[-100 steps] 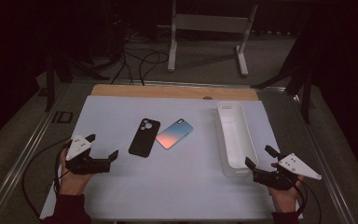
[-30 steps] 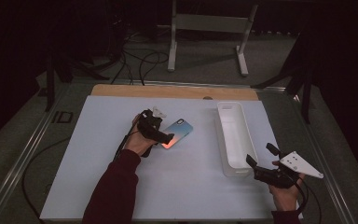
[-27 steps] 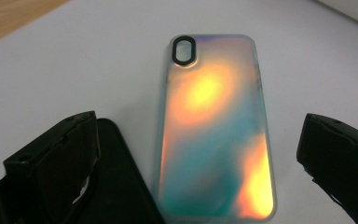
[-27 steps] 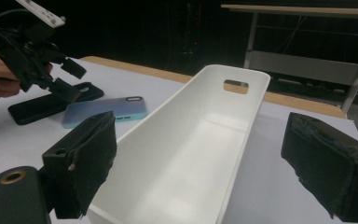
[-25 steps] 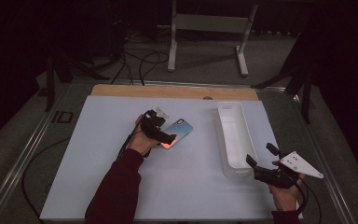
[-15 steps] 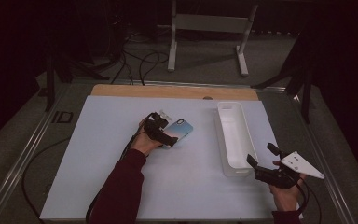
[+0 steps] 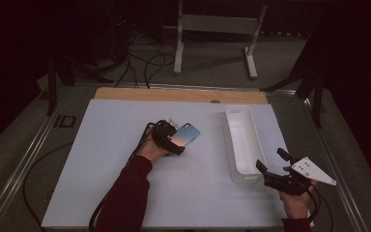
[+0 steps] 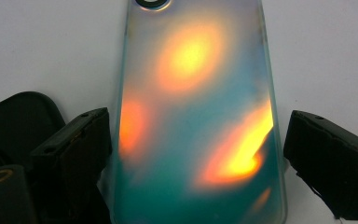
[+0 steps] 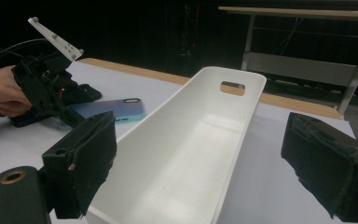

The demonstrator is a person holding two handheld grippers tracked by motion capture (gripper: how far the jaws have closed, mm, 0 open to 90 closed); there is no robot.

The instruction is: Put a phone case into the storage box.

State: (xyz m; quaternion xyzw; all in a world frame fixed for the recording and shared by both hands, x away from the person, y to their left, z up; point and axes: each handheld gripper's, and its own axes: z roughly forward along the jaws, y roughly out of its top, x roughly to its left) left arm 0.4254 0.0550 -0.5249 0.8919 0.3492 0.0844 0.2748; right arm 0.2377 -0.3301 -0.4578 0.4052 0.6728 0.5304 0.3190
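At the left of the table [image 7: 101, 159] the left gripper [image 7: 171, 141] is stretched out over the near end of the phone [image 7: 182, 137], which lies flat at mid-table with its orange-and-teal back up. In the left gripper view the jaws stand wide, one on each long edge of the phone [image 8: 196, 121]; the left one is just beside or touching its edge and the right one leaves a sliver of table between, so nothing is gripped yet. A black case [image 8: 18, 121] lies just left of the phone, partly under the gripper. The step in hand looks like the grasp: the jaws are lined up and the next move calls for closing squarely on the two long edges, low enough to catch the thin body without it slipping or tipping, then lifting. Right of the phone stands the white bin [image 7: 241, 145], long, upright and with nothing in it, a likely place for the phone to go. At the far right the right gripper [image 7: 270, 166] hovers off the bin's near end, jaws wide and holding nothing; its own view looks along the bin [image 9: 186, 154].
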